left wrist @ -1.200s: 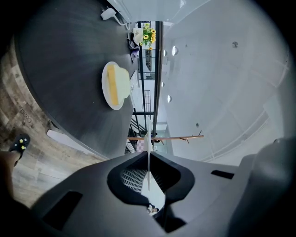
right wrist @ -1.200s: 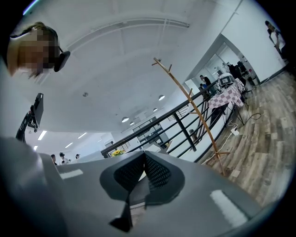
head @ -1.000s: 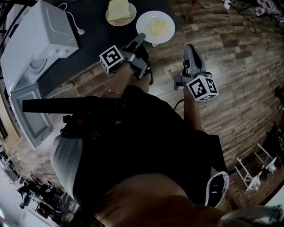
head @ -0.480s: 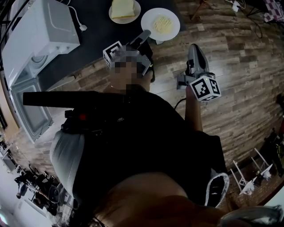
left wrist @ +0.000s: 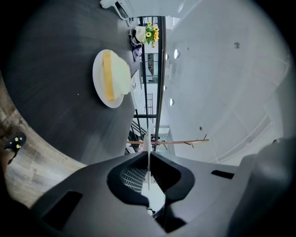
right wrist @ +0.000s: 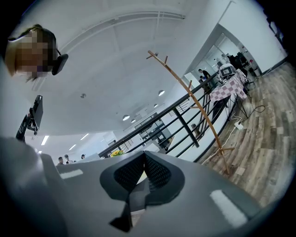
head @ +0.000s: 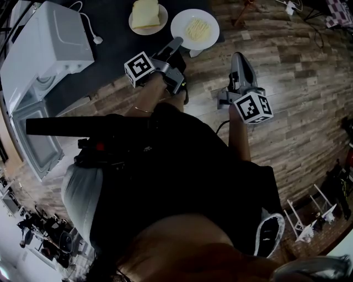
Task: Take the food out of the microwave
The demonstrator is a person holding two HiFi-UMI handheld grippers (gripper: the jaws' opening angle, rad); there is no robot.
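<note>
A white plate of pale yellow food (head: 194, 28) is at the near edge of the dark table (head: 116, 44). My left gripper (head: 177, 41) is shut on its rim. In the left gripper view that rim shows as a thin white edge (left wrist: 148, 163) pinched between the pads of the left gripper (left wrist: 148, 155). A second white plate with a yellow and white slab (head: 145, 15) (left wrist: 111, 76) lies further back on the table. My right gripper (head: 236, 56) (right wrist: 144, 155) hangs over the wooden floor to the right, shut, with nothing in it. Whether the held plate rests on the table I cannot tell.
The white microwave (head: 47, 47) stands at the table's left end, its door (head: 36, 146) swung open toward me. Its white cable and plug (head: 95, 37) lie on the table beside it. Wooden floor (head: 298, 82) spreads to the right, with railings and a coat stand (right wrist: 194, 102) beyond.
The view swayed a little and came back. My left gripper keeps its hold on the plate's rim. The right gripper has barely shifted and stays shut.
</note>
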